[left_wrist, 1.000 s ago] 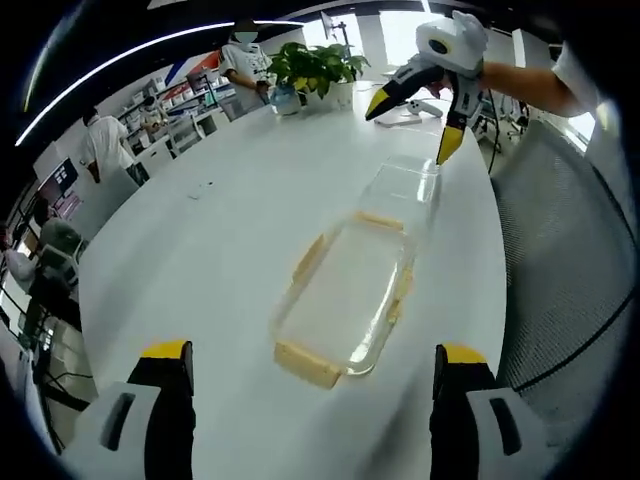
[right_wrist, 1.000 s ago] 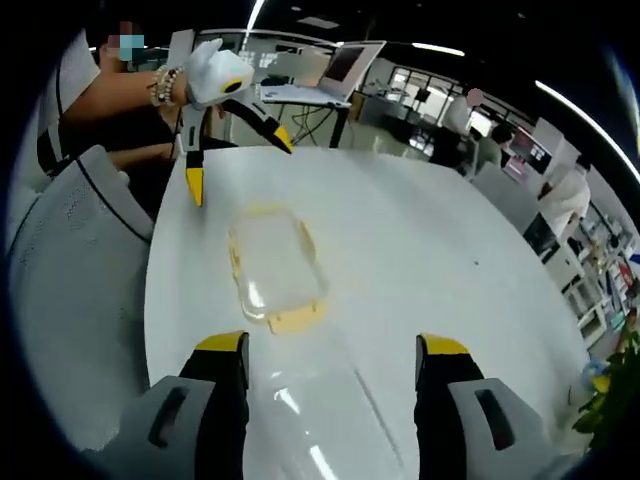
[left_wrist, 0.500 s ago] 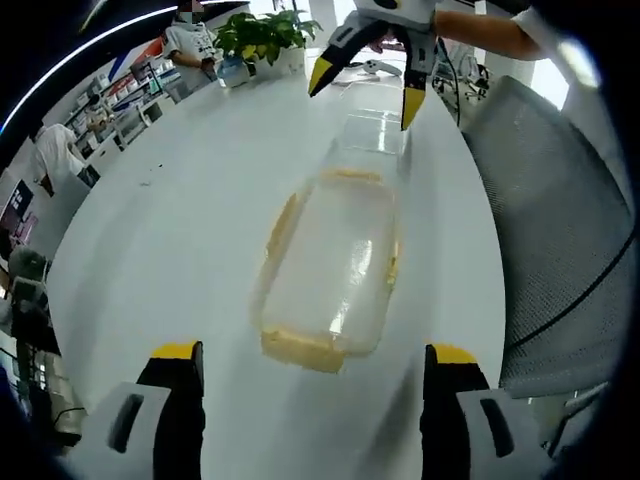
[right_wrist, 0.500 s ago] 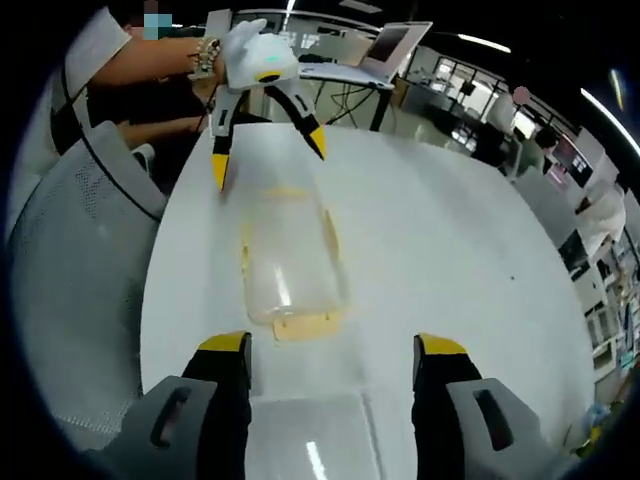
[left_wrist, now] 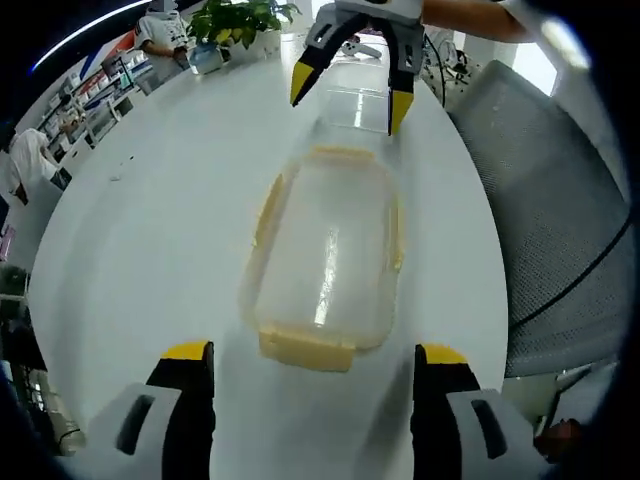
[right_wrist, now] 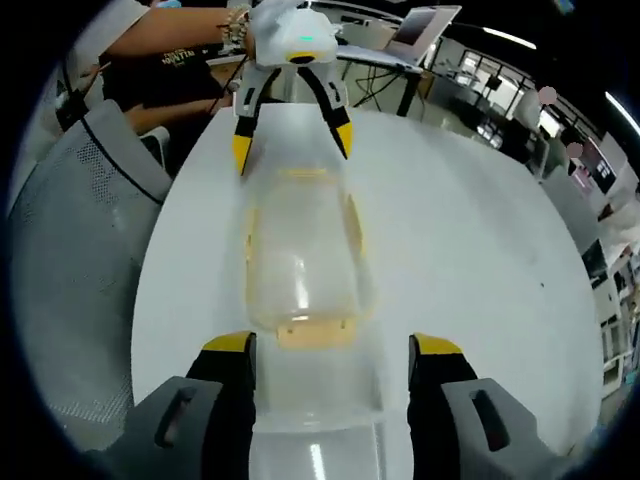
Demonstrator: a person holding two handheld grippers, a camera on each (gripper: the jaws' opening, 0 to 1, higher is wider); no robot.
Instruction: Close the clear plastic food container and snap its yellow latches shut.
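Note:
A clear lid with yellow latches [left_wrist: 325, 262] lies flat on the white table [left_wrist: 150, 210], just ahead of my left gripper [left_wrist: 312, 356], whose jaws stand open and wide apart. Past the lid's far end stands a clear tub [left_wrist: 356, 106], and my right gripper [left_wrist: 350, 98] hangs open over it. In the right gripper view the tub [right_wrist: 316, 410] sits low between the open jaws of my right gripper [right_wrist: 332, 346]; whether they touch it I cannot tell. The lid [right_wrist: 300, 260] lies beyond, with the left gripper [right_wrist: 291, 145] open at its far end.
A grey mesh chair [left_wrist: 545, 210] stands close to the table's edge beside the lid; the chair [right_wrist: 75, 250] is also at the left. A potted plant [left_wrist: 235, 18] and people are at the table's far end. A laptop [right_wrist: 425, 25] sits behind the person.
Both grippers have closed in on the lid from its opposite ends. The right gripper has come down around the clear tub. Lid and tub have stayed in place.

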